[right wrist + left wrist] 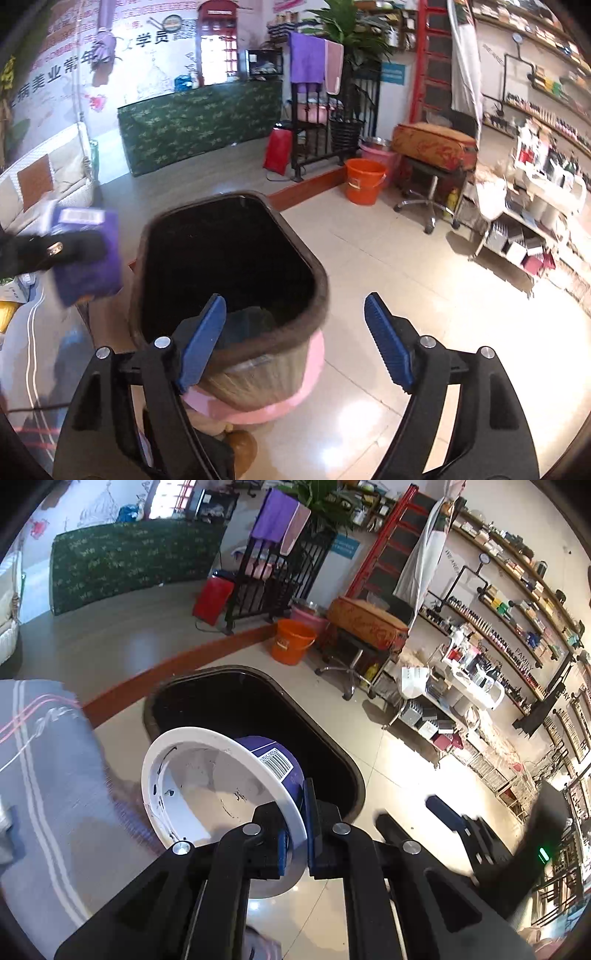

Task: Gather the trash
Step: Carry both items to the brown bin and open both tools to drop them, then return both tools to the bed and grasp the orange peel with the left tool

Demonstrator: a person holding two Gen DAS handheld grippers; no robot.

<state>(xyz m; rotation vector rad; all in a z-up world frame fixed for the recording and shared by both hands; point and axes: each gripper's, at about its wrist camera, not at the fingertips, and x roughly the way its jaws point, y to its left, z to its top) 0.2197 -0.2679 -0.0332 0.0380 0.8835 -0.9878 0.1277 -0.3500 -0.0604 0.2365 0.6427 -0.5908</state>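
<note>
Left gripper (297,834) jaws pinching rim of paper bowl (221,797), bowl just short of trash bin (343,760) mouth. Tip imo: carry bowl fully over opening before letting go. Right gripper (295,339) jaws spread, empty, over bin.

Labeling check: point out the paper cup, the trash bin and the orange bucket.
paper cup (275,764): left wrist view, on its purple barcode side wall.
trash bin (321,295): right wrist view, on its brown rim.
orange bucket (364,184): right wrist view, on its front wall.
</note>
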